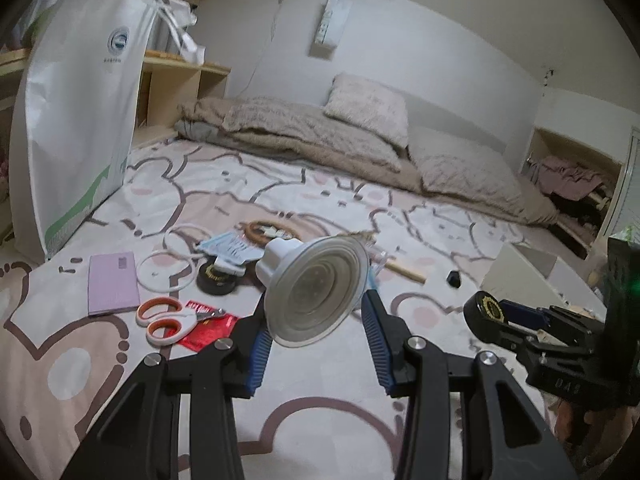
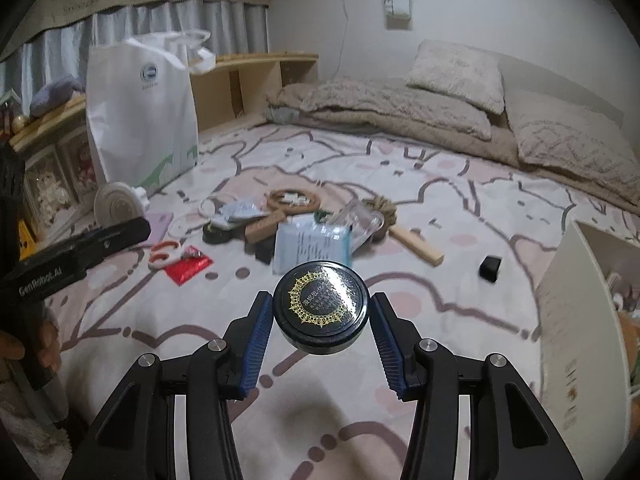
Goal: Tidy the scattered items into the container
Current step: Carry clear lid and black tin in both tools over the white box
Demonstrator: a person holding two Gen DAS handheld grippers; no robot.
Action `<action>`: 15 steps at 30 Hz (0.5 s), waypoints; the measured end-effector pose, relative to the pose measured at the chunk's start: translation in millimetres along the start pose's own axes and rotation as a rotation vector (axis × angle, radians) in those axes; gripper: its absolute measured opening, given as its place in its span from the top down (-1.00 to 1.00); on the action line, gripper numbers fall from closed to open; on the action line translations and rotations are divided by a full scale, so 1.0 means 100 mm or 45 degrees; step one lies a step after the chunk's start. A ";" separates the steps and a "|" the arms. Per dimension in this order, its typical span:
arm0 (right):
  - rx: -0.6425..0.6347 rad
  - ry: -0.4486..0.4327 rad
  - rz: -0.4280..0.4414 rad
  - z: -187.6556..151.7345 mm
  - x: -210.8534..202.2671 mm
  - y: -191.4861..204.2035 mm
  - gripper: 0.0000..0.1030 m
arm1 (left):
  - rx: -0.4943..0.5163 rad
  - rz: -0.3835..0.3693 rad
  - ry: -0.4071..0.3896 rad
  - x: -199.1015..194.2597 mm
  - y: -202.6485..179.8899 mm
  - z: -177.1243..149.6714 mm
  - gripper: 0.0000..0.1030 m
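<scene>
Left gripper [image 1: 316, 320]: clenched on a suction cup [image 1: 316, 292], frame centre.
Right gripper [image 2: 320, 316]: clenched on a black tin [image 2: 320, 308].
Box [image 2: 576, 320]: right edge, cut off (inside hardly visible).
Open room: bare bedsheet [image 2: 460, 280] between pile and box.
Right view only: clear packet [image 2: 310, 246].

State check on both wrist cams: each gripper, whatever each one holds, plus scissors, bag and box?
left gripper: shut on suction cup, lifted off the bed.
suction cup: held, tilted, disc facing the camera.
right gripper: shut on black tin, lifted.
black tin: lid on, held by its sides.
scissors: blades closed, lying flat on a red packet.
white bag: upright.
white box: open; contents unclear.
</scene>
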State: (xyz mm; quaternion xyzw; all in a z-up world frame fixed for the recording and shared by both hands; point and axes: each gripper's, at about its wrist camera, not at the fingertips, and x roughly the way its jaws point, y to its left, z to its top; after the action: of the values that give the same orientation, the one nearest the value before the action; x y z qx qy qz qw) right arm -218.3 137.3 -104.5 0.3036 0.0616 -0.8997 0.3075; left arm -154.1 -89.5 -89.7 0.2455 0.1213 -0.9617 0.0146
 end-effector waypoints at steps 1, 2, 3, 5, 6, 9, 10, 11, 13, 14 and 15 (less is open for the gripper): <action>0.004 -0.014 -0.003 0.01 -0.04 -0.03 0.02 | -0.001 -0.009 -0.007 -0.02 -0.03 0.00 0.17; 0.008 -0.032 -0.009 0.02 -0.09 -0.06 0.02 | -0.002 -0.020 -0.010 -0.03 -0.06 0.00 0.17; 0.014 -0.049 -0.017 0.01 -0.13 -0.08 0.02 | -0.001 -0.030 -0.011 -0.04 -0.10 0.00 0.17; 0.027 -0.081 -0.038 -0.01 -0.21 -0.13 0.02 | 0.009 -0.043 -0.012 -0.05 -0.17 -0.01 0.16; 0.035 -0.090 -0.045 -0.02 -0.24 -0.16 0.02 | 0.016 -0.049 -0.014 -0.06 -0.22 -0.01 0.16; 0.082 -0.107 -0.038 -0.06 -0.32 -0.27 0.02 | 0.038 -0.078 -0.013 -0.07 -0.37 -0.02 0.16; 0.092 -0.113 -0.038 -0.06 -0.34 -0.30 0.02 | 0.046 -0.090 -0.014 -0.07 -0.42 -0.02 0.16; 0.102 -0.124 -0.041 -0.06 -0.38 -0.34 0.02 | 0.058 -0.097 -0.015 -0.07 -0.48 -0.02 0.16; 0.118 -0.149 -0.047 -0.05 -0.46 -0.40 0.02 | 0.081 -0.106 -0.026 -0.08 -0.59 -0.01 0.16; 0.128 -0.167 -0.052 -0.05 -0.51 -0.44 0.02 | 0.091 -0.113 -0.032 -0.08 -0.65 0.00 0.16; 0.140 -0.192 -0.061 -0.05 -0.57 -0.49 0.02 | 0.098 -0.115 -0.036 -0.08 -0.70 0.01 0.16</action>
State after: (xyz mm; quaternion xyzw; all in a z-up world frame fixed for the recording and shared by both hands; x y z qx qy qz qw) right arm -208.7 207.5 -78.5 0.2497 -0.0039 -0.9291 0.2727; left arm -154.3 -21.8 -69.1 0.2264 0.0951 -0.9687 -0.0367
